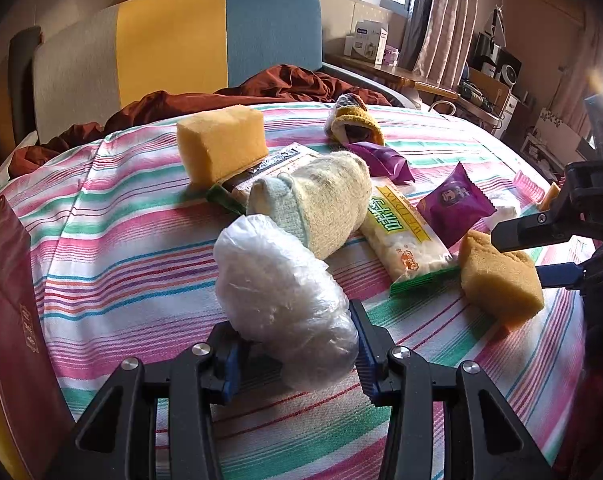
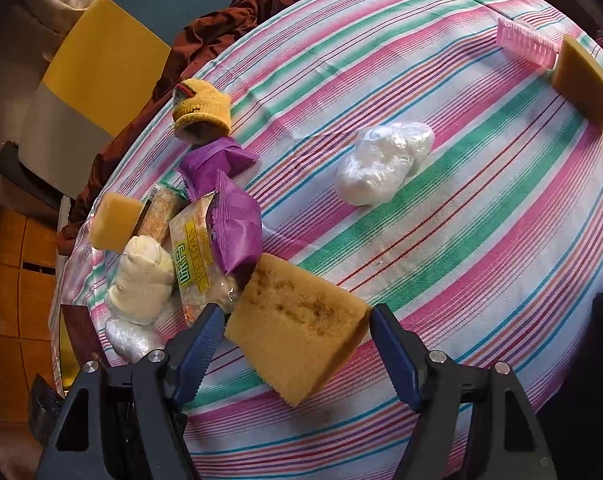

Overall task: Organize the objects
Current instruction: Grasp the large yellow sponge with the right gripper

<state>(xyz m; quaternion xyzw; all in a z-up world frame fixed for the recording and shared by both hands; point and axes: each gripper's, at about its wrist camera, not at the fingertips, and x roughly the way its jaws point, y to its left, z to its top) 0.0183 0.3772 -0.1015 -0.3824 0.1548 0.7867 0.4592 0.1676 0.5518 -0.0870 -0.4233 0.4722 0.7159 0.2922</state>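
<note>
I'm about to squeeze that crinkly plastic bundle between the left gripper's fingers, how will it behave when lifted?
The plastic bundle looks like crumpled film, so it is probably light and will squash under the left hand-held gripper. Its glossy surface may slip. Its rounded shape could roll on the striped cloth if nudged.

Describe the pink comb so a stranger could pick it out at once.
Start from the striped cloth on the table and go to its far right edge, well away from the snack pile. The pink comb lies there beside a tan sponge wedge. It is the only pink toothed plastic thing.
</note>
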